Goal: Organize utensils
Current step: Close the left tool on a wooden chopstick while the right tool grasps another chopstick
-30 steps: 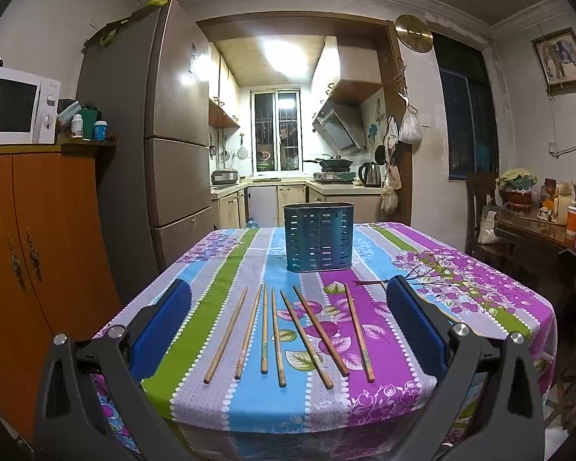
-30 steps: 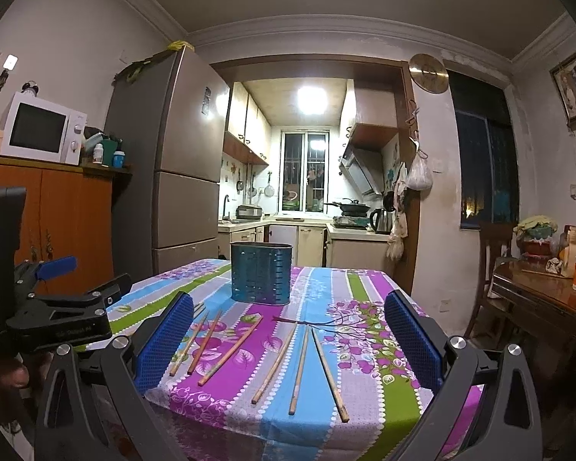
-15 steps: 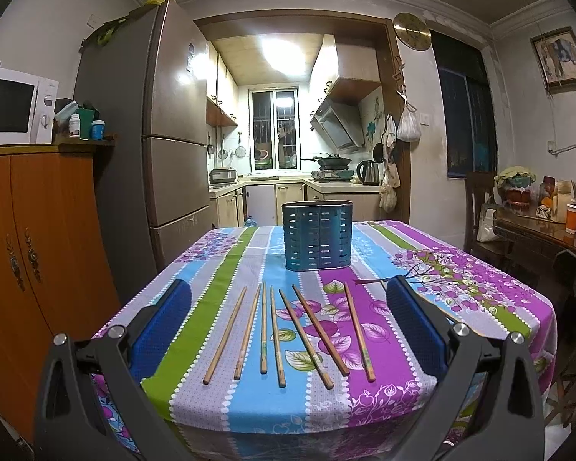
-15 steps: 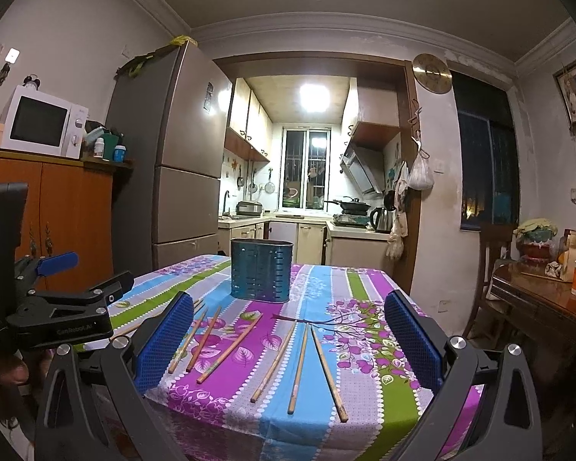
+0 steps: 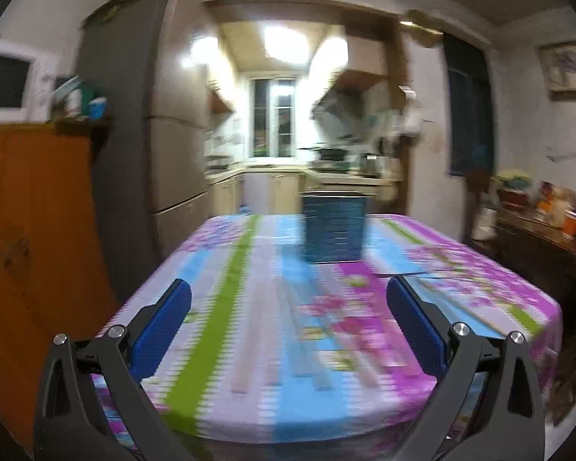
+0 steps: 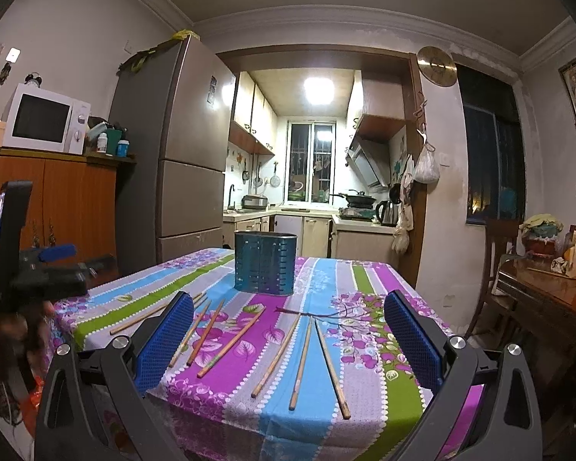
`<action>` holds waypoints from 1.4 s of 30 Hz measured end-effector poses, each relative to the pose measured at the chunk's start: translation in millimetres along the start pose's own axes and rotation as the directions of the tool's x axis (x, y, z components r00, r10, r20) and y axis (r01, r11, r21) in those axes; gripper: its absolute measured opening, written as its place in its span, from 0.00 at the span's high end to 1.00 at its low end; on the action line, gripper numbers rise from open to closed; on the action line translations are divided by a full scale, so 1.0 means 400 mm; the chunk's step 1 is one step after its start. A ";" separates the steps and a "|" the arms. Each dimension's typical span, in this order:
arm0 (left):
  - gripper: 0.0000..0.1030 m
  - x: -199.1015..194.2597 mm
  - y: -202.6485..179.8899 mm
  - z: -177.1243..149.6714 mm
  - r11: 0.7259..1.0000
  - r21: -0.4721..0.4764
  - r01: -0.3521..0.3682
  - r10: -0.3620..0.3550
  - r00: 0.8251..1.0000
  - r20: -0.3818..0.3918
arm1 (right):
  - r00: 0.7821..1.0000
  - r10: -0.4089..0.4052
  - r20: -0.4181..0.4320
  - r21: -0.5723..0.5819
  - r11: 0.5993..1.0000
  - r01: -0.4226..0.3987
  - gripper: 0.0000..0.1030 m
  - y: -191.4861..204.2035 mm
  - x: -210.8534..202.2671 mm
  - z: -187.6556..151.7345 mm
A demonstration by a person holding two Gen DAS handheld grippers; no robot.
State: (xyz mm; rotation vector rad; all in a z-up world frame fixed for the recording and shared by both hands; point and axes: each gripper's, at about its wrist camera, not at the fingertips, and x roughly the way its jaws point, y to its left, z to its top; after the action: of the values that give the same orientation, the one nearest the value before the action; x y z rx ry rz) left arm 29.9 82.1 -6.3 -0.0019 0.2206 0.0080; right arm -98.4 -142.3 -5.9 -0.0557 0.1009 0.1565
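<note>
Several wooden chopsticks (image 6: 303, 357) lie side by side on the striped floral tablecloth (image 6: 368, 299), near the front edge. A blue perforated utensil holder (image 6: 265, 263) stands upright behind them; it also shows in the blurred left wrist view (image 5: 334, 226). My right gripper (image 6: 288, 340) is open and empty, above the front edge over the chopsticks. My left gripper (image 5: 288, 330) is open and empty above the near part of the table; it also shows at the left of the right wrist view (image 6: 38, 272). The chopsticks are smeared by motion blur in the left wrist view.
A grey fridge (image 6: 180, 176) and a wooden cabinet (image 6: 57, 199) with a microwave (image 6: 42, 121) stand left of the table. A wooden side table (image 6: 549, 299) with cups and a chair (image 6: 499, 253) stand to the right. The kitchen lies behind.
The left gripper is moving fast, its view now blurred and shifted so the holder sits further right. The right gripper has barely moved. Both stay open and empty.
</note>
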 end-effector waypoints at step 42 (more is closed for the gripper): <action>0.87 0.201 0.069 -0.239 0.992 0.071 0.101 -0.081 0.966 -0.247 | 0.953 -0.005 -0.302 0.019 1.000 0.012 0.48 -0.101 0.178 -0.240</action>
State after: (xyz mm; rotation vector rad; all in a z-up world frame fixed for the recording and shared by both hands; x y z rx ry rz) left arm 87.1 110.2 -117.3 0.0705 0.4669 -0.0935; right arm -31.2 -177.3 -107.0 -0.0594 0.4086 0.1373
